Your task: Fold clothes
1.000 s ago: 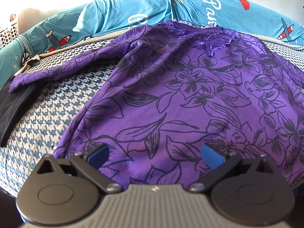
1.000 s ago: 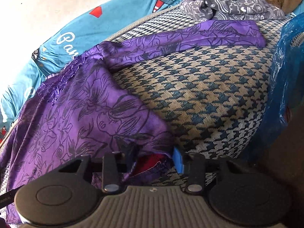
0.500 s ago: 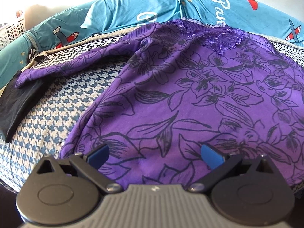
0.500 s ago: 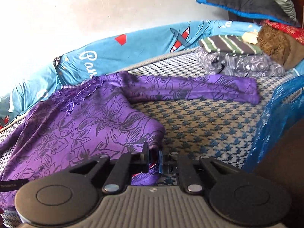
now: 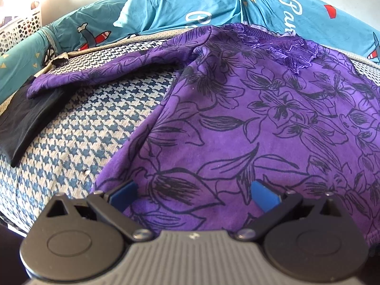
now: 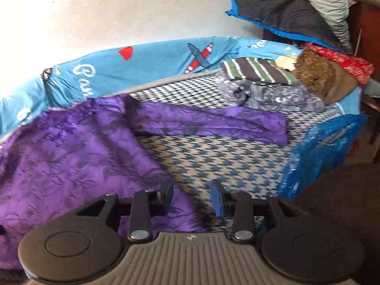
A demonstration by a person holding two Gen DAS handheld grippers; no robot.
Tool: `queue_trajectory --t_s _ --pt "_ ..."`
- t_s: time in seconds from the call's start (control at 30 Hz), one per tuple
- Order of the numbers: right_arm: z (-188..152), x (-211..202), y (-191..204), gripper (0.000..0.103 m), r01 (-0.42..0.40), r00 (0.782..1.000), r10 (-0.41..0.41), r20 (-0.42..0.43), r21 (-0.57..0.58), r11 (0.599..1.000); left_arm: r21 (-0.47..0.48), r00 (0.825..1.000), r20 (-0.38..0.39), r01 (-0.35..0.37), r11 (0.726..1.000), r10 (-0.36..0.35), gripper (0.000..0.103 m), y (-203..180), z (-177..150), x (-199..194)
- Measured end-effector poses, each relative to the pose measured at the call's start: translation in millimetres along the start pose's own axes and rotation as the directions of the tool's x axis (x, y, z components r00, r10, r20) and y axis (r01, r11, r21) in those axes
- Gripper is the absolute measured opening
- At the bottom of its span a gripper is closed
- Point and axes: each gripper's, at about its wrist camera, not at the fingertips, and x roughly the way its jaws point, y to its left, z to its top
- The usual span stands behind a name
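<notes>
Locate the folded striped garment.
Right wrist view, upper right: the folded green-and-white striped garment sits atop a grey patterned folded cloth, beyond the purple floral top's sleeve.

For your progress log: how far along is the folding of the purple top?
Done: the purple top lies flat, sleeves out; folded clothes are stacked behind. In hand: nothing; the left gripper is open, and the right gripper is opening over the hem. Left: every fold.

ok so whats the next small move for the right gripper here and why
Probably reach for the sleeve lying stretched out across the houndstooth bed cover and bring it in over the purple top. The right gripper has its jaws opening with nothing pinched between them, the top lies spread flat, and both sleeves are unfolded.
</notes>
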Motion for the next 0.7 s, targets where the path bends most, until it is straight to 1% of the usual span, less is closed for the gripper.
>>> queue_trajectory --t_s 0.1,0.2,0.3,0.4,0.47,0.5,0.53,0.6,0.63,0.7 --pt "5 7 17 0.034 -0.083 0.996 0.083 -0.013 -0.06 0.995 0.01 1.0 -0.004 0.011 1.0 -0.011 0.103 -1 4 -4" --pt "6 22 47 0.035 -0.191 0.981 0.185 -0.057 -0.142 0.971 0.021 1.0 -0.009 0.022 1.0 -0.022 0.103 0 12 -9" --pt "10 44 80 0.036 -0.321 0.943 0.295 -0.153 -0.182 0.93 0.037 0.999 0.007 0.037 0.999 -0.037 0.103 8 26 -19" --pt "16 67 116 0.037 -0.414 0.902 0.363 -0.232 -0.231 0.881 0.042 0.999 0.044 0.022 0.999 -0.024 0.103 25 44 -30" --pt "20 81 138 0.041 -0.468 0.874 0.403 -0.27 -0.245 0.849 0.016 0.998 0.061 0.022 1.0 -0.023 0.103 42 55 -34" --pt "22 89 149 0.043 -0.494 0.859 0.423 -0.289 -0.251 0.832 -0.001 0.997 0.07 0.024 1.0 -0.024 0.103 50 60 -35" --pt "24 96 160 0.043 -0.518 0.844 0.44 -0.307 -0.254 0.817 -0.02 0.997 0.08 0.025 0.999 -0.023 0.103 60 66 -36" --pt "30 110 182 0.043 -0.549 0.82 0.464 -0.336 -0.227 0.805 -0.059 0.996 0.088 0.024 0.998 -0.019 0.103 78 76 -34" --pt "32 116 193 0.043 -0.563 0.81 0.476 -0.342 -0.226 0.795 -0.077 0.996 0.09 0.024 0.997 -0.017 0.103 86 81 -32" --pt "38 124 215 0.043 -0.591 0.797 0.498 -0.341 -0.268 0.761 -0.105 0.996 0.091 0.019 0.994 -0.009 0.103 100 90 -27"
